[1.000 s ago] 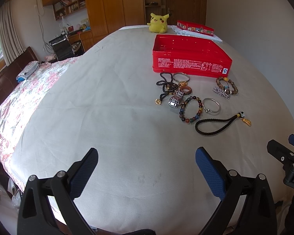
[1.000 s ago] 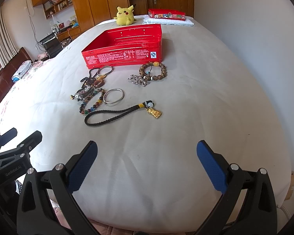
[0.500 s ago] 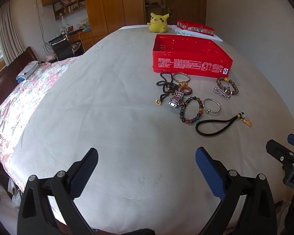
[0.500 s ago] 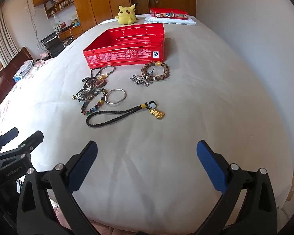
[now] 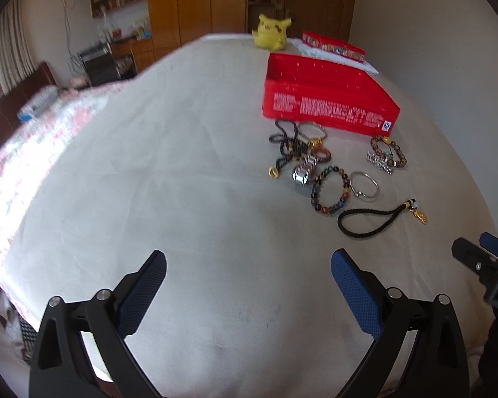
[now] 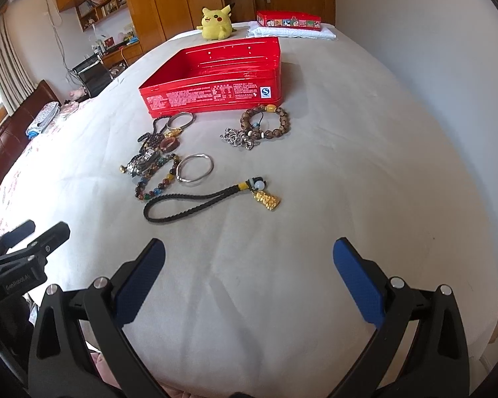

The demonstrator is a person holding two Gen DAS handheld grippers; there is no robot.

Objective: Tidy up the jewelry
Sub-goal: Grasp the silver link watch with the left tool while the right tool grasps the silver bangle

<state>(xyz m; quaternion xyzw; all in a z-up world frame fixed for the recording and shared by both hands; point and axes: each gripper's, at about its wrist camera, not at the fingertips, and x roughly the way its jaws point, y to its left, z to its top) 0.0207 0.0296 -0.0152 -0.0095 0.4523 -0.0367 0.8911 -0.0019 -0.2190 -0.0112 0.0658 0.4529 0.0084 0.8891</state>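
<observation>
Right wrist view is showing the right gripper [image 6: 248, 272] hovering released and empty over the bed sheet [image 6: 348, 172], its jaws spread wide, likely readying for the nearest piece, the black braided cord [image 6: 196, 201] with its gold charm [image 6: 266, 199]. Left gripper [image 5: 248, 290] is likewise hanging released and holding nothing. All the jewelry is lying loose on the sheet just in front of the red tin [image 6: 215, 79], which is sitting lidless, presumably to receive it: a silver bangle [image 6: 195, 168], a multicoloured bead bracelet [image 6: 156, 182], and a brown bead bracelet [image 6: 265, 122] nearly touching the tin's front wall.
</observation>
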